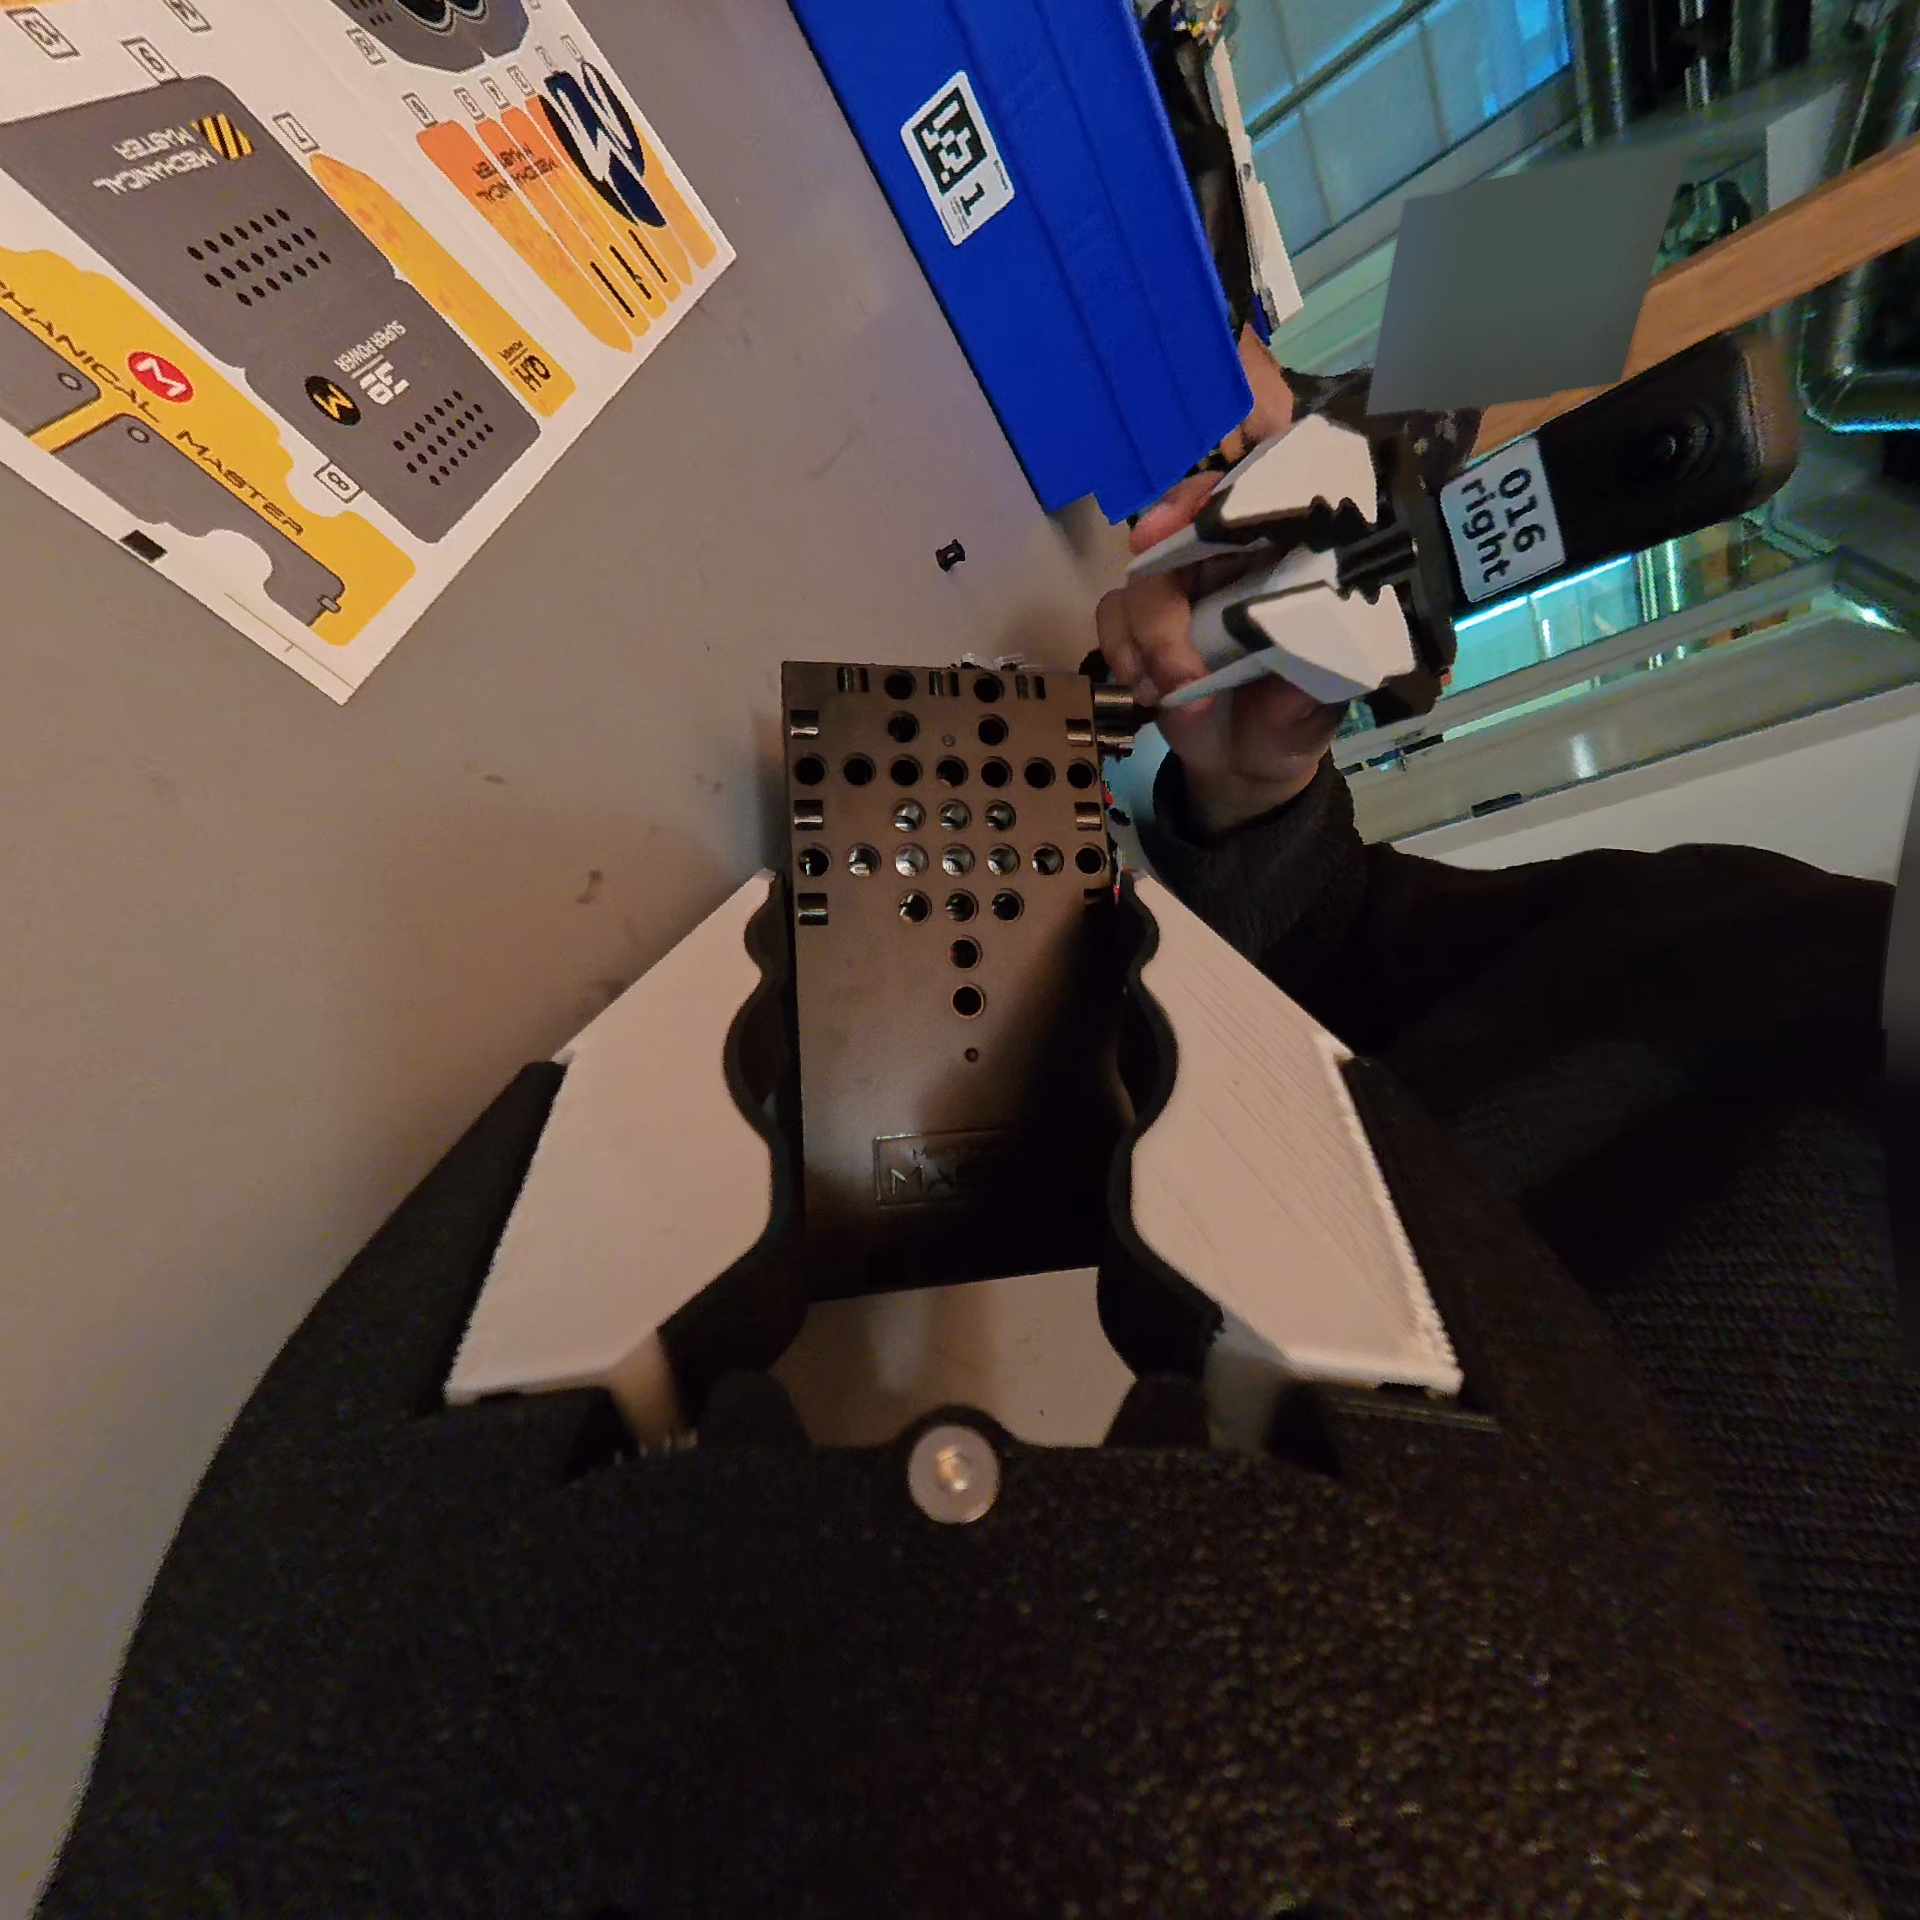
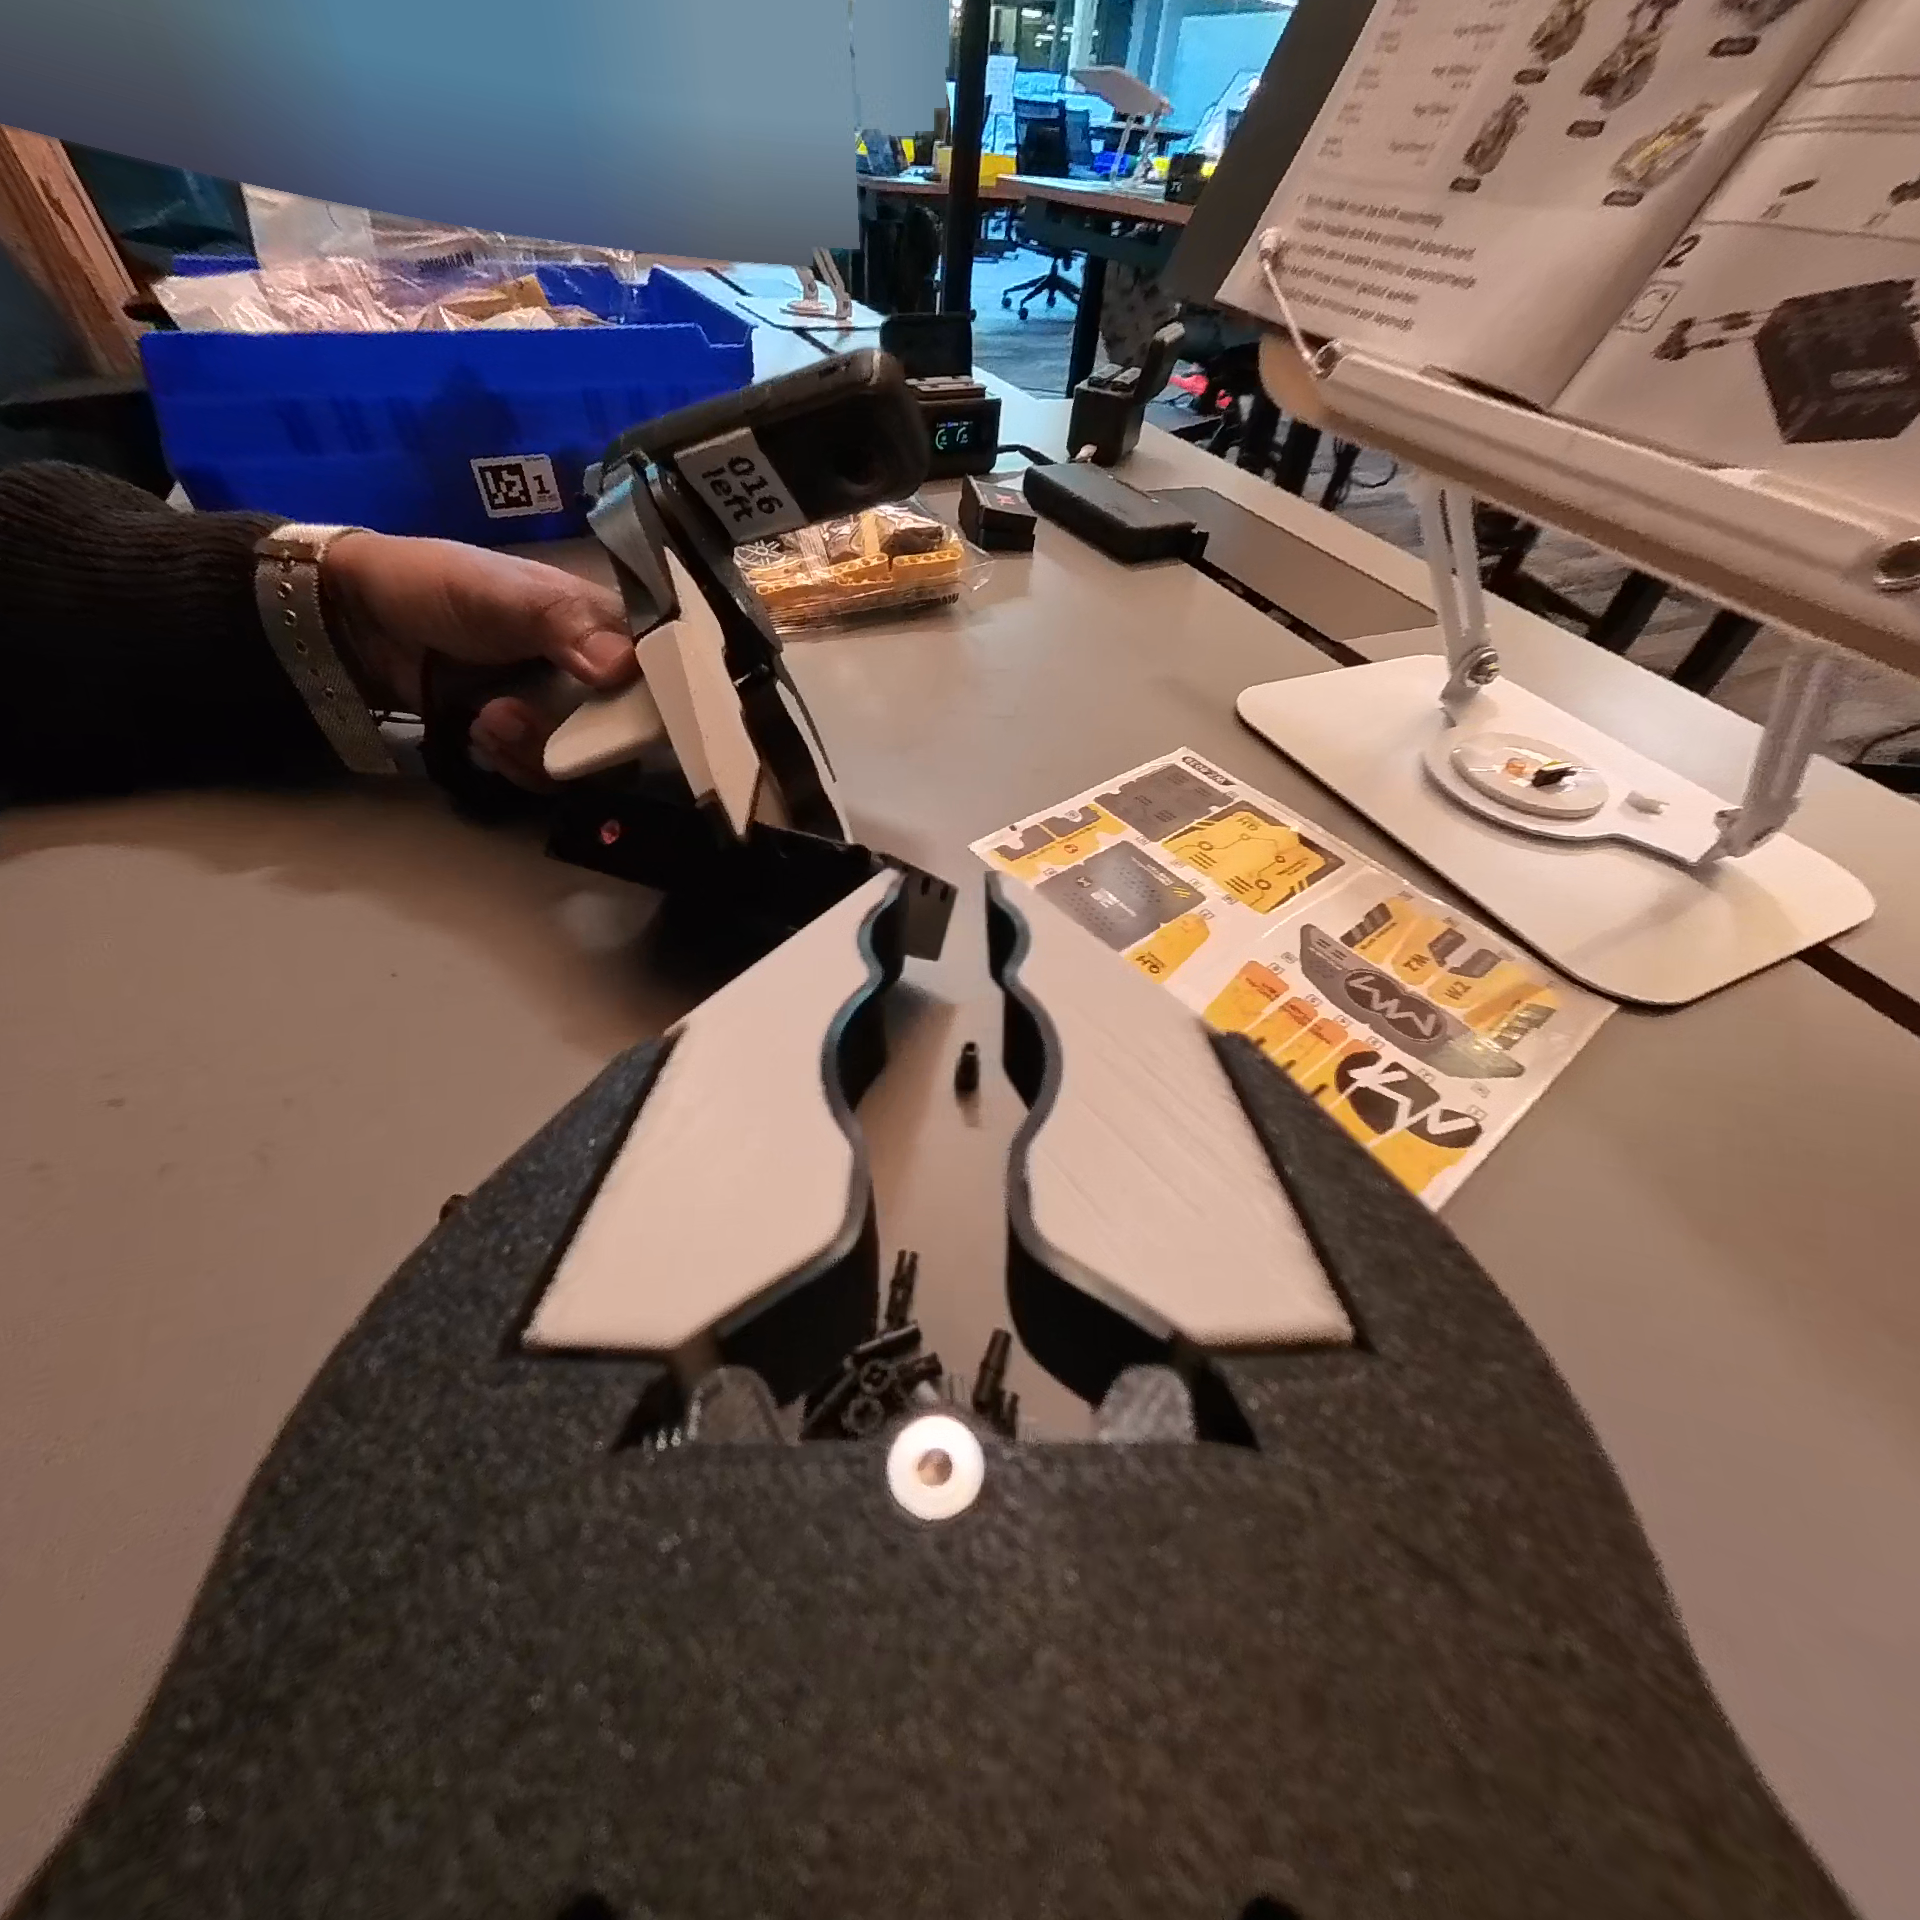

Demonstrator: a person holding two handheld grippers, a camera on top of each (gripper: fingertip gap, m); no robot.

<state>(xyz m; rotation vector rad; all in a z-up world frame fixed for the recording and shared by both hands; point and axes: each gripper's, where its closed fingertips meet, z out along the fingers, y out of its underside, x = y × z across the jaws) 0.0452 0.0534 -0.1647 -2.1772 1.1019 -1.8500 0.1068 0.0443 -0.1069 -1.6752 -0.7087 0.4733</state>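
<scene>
Tongs on our left: the left tongs [image 1: 951,883] are clamped on a dark block [image 1: 935,987] full of round holes, one finger on each long side. We judge that the flat sides give the firmest hold.
Block: tipped up off the grey table [image 2: 312,1039], holed face toward the left camera and far end sticking out past the fingertips. That leaves its end and corners free to reach.
Tongs on our right: the right tongs [image 2: 940,883] show only a narrow gap, their tips right at the block's far corner. A small black piece [image 2: 928,914] sits against one fingertip. We cannot tell whether it is pinched or only touched.
Spare pins: one lies loose on the table [image 2: 968,1065] under the right fingers and a small heap [image 2: 883,1382] lies nearer the camera, close enough for quick picking, we think.
Sticker sheet [image 2: 1278,966]: flat on the table just beside the right tongs, clear of the work.
Farther out: a blue bin [image 2: 416,416] behind the left tongs, and an open booklet [image 2: 1558,156] propped on a white stand [image 2: 1558,831] — tilted toward us, likely for reading while both hands are busy.
</scene>
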